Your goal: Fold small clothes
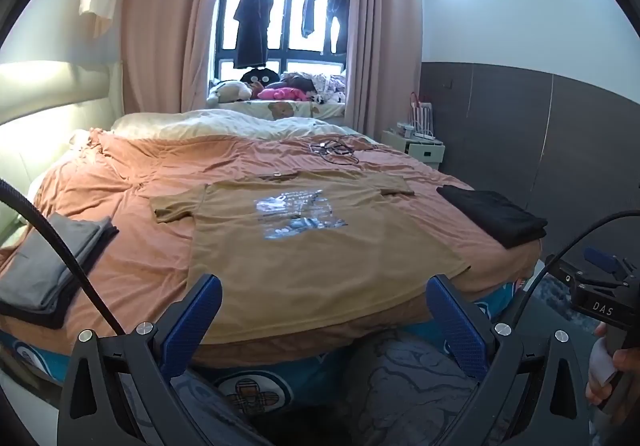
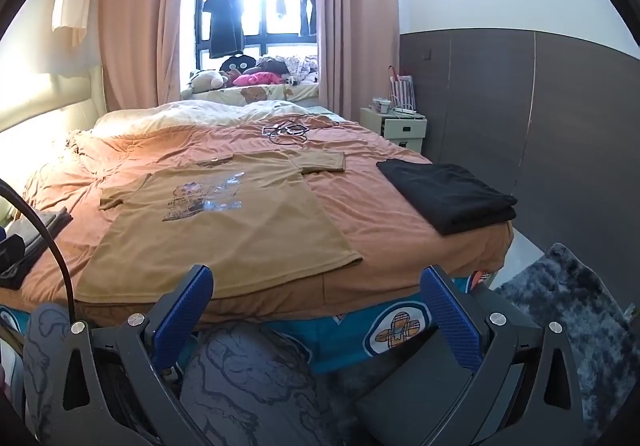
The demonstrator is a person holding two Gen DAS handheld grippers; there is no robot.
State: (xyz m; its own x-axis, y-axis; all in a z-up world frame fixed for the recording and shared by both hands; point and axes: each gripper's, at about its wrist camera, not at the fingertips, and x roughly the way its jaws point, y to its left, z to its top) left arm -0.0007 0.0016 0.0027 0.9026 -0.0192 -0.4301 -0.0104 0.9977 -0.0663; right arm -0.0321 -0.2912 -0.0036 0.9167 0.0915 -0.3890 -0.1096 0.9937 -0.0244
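A tan T-shirt with a printed chest graphic lies spread flat, front up, on the orange bedspread; it also shows in the right wrist view. Its hem lies at the bed's near edge. My left gripper is open and empty, held just in front of the hem. My right gripper is open and empty, held off the bed's near edge, right of the shirt's hem corner. The right gripper's body shows at the right edge of the left wrist view.
A folded grey garment stack sits at the bed's left. A folded black garment sits at the right. Cables lie farther back. A nightstand stands right of the bed. A grey rug covers the floor. My knees are below.
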